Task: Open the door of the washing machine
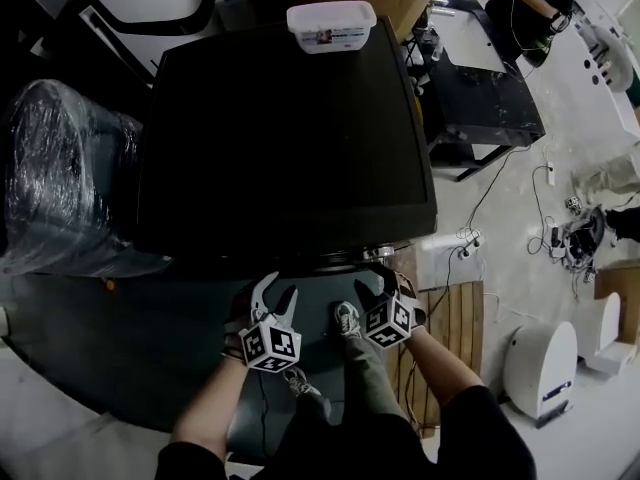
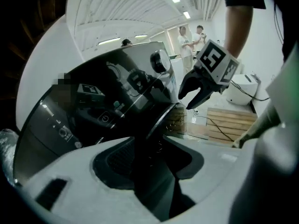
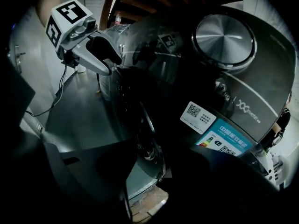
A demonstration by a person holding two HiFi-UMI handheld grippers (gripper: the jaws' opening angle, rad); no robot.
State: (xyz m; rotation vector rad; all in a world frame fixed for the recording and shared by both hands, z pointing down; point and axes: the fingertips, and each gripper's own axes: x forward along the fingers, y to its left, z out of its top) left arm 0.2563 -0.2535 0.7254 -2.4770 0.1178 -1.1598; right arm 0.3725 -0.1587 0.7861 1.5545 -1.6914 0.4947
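Washer (image 1: 285,128) upright, front w/ door (image 2: 161,120) facing grippers. L gripper (image 1: 277,296) & R gripper (image 1: 385,286) low by door, both jaws apart, nothing clamped.

Dead ahead: washer (image 1: 285,138) front = wall. L gripper (image 1: 280,286) and R gripper (image 1: 385,286) both low, close under its front edge, small gap betw. them. Door rim (image 3: 150,139) bulges just ahead of the jaws. L flank blocked: wrapped bundle (image 1: 60,178) hard by washer side. Grey floor (image 1: 120,338) left of L gripper open. R side: pallet (image 1: 455,318) just beside R gripper, cables (image 1: 540,218) beyond. Shoes (image 1: 346,318) underneath. Washer top bare exc. box (image 1: 331,25) at back.
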